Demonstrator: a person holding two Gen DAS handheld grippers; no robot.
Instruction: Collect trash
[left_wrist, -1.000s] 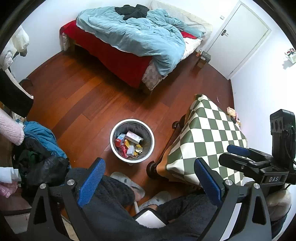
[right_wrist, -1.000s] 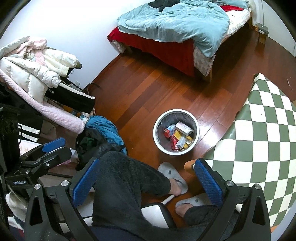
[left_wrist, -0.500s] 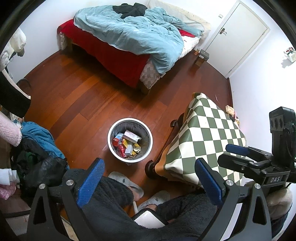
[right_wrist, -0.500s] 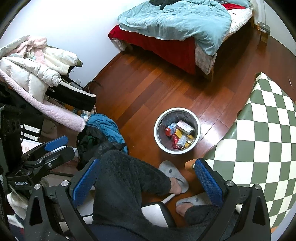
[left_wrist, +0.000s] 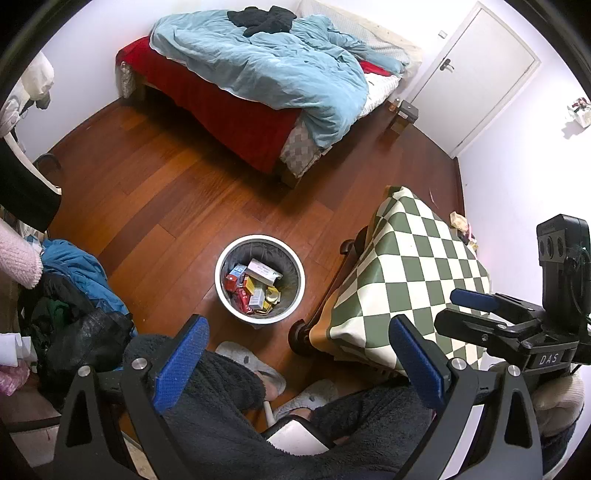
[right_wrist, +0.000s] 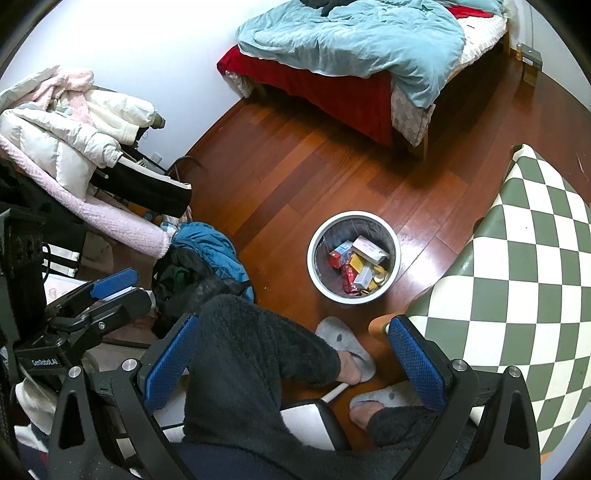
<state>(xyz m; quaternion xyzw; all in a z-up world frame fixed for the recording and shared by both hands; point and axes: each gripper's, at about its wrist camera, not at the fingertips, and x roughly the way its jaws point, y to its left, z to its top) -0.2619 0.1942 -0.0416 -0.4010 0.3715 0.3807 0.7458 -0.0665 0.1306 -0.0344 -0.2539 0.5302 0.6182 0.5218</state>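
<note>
Left gripper (left_wrist: 299, 354) and right gripper (right_wrist: 291, 350) are held w/ jaws spread wide, nothing gripped. Trash, incl. boxes and packets, is seen inside the white bin (left_wrist: 226, 291) on the wood floor, beside the checkered table (left_wrist: 413, 273).

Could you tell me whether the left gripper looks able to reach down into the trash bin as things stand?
Probably yes: the left gripper is open and empty, the trash bin stands uncovered on bare floor ahead of it, with nothing between.

One trash bin (left_wrist: 259, 317) stands on the floor, holding several small boxes (left_wrist: 255, 286), too jumbled to count exactly. There are one bed (left_wrist: 258, 85), one checkered surface (left_wrist: 406, 273), one door (left_wrist: 480, 74), two slippers (right_wrist: 345, 347) and two tools: left tool (left_wrist: 295, 363), right tool (right_wrist: 291, 360).
</note>
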